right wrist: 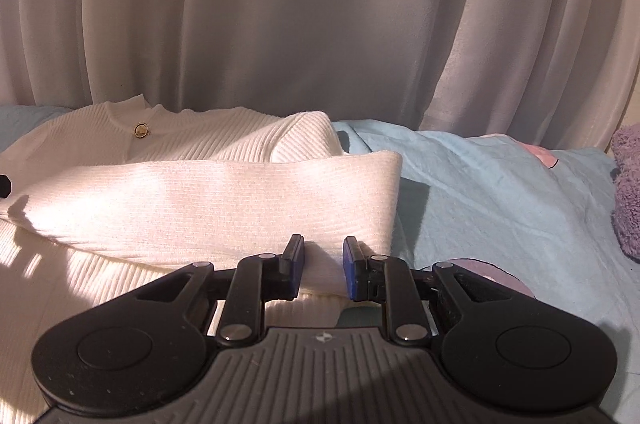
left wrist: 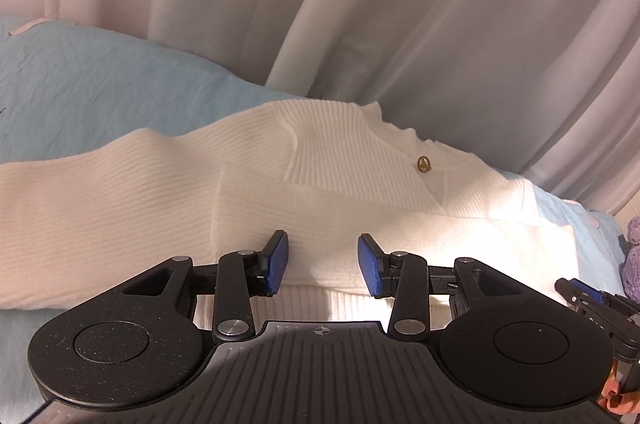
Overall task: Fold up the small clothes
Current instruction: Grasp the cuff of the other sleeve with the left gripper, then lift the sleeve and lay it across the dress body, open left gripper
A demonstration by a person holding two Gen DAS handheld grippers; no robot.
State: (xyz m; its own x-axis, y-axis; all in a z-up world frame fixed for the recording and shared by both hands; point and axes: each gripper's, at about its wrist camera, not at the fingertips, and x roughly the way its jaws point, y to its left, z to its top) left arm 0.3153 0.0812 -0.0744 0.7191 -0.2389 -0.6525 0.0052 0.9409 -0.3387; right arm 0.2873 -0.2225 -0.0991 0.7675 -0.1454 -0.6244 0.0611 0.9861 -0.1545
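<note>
A white ribbed knit cardigan (left wrist: 328,160) with a gold button (left wrist: 423,164) lies on a light blue sheet (left wrist: 80,84). One sleeve (right wrist: 224,196) is folded across its body. My left gripper (left wrist: 322,262) is open, its blue pads (left wrist: 278,264) just above the lower part of the cardigan, holding nothing. My right gripper (right wrist: 323,266) is open with a fold of the cardigan's white fabric between its pads (right wrist: 351,272), near the folded sleeve's end. The right gripper also shows at the right edge of the left wrist view (left wrist: 580,294).
White curtains (right wrist: 320,16) hang close behind the bed. A fluffy purple item (right wrist: 628,192) lies at the right edge. The blue sheet (right wrist: 500,192) carries a pink print at the far right.
</note>
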